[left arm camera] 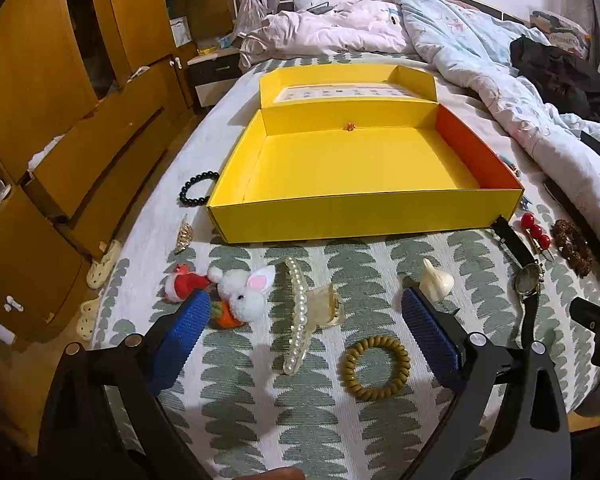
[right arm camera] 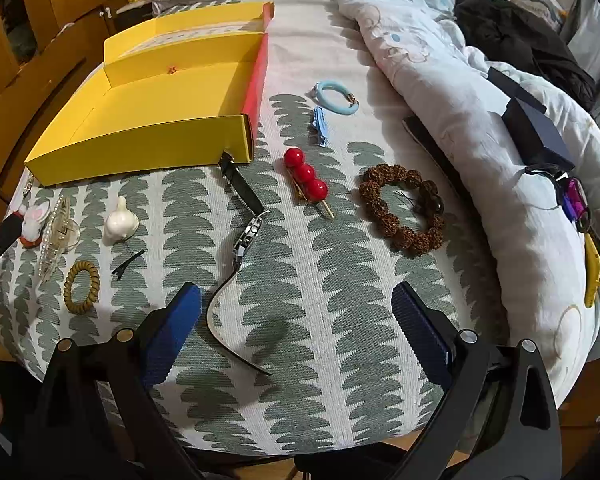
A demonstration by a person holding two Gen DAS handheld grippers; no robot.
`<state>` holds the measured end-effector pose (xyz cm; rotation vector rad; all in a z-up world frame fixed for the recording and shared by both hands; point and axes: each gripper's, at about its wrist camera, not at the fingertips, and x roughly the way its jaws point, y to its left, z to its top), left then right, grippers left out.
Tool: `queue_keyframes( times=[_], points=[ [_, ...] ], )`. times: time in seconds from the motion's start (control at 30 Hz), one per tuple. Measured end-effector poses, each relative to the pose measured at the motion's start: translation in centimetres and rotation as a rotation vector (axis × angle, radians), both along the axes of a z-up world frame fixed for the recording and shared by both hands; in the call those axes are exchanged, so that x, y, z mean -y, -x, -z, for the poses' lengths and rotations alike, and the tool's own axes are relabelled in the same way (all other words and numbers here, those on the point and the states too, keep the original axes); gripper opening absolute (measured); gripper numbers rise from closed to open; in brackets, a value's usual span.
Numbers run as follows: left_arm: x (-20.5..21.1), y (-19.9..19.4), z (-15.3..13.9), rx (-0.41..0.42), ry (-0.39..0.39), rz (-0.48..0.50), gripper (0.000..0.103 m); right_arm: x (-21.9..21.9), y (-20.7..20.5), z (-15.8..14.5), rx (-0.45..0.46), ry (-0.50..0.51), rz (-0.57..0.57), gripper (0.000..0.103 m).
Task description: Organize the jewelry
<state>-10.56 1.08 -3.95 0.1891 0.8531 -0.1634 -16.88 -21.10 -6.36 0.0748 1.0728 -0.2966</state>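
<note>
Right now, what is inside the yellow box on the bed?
The yellow box shows only its bare yellow floor and a small orange knot on the back wall. The strip just behind the front wall is hidden in both views. All jewelry lies outside on the bedspread.

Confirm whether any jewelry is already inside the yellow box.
No, the yellow box shows only its bare yellow floor; pieces lie outside on the bedspread.

I count one box [left arm camera: 364,220], three bracelets [right arm camera: 402,210] [left arm camera: 198,187] [right arm camera: 336,97], one coil tie [left arm camera: 376,368], one watch [right arm camera: 246,240], and six hair clips [left arm camera: 298,316] [right arm camera: 306,176] [right arm camera: 320,126] [right arm camera: 127,264] [left arm camera: 244,294] [left arm camera: 184,236].
</note>
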Motion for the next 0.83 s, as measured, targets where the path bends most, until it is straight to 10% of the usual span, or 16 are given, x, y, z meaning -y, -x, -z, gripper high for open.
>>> queue_keyframes(
  times=[0.83],
  points=[
    [0.40,0.08,-0.30,0.011,0.003,0.005,0.095,0.07,-0.10,-0.17,0.009,0.001,0.020,0.096]
  ],
)
